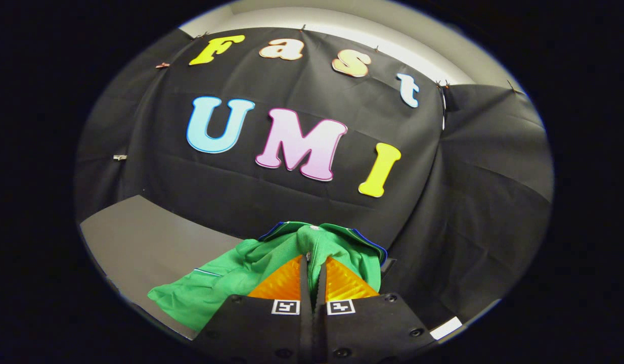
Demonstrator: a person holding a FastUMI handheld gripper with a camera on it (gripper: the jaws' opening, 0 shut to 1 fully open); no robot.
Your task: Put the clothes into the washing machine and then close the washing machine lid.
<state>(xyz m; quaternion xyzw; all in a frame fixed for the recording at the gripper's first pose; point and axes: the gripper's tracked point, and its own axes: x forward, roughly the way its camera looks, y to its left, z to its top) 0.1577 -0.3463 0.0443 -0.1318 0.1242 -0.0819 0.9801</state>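
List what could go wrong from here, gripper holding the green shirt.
1. The gripper pinches only a small fold of the green shirt, so the cloth may slip out during transport.
2. Most of the shirt hangs loose to one side and trails onto the grey surface; it could drag or snag.
3. Loose cloth may end up draped outside the machine and block the lid.

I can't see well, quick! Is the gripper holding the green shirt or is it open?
Gripper: closed, both fingers pinching the green shirt, which hangs lifted above the grey table.
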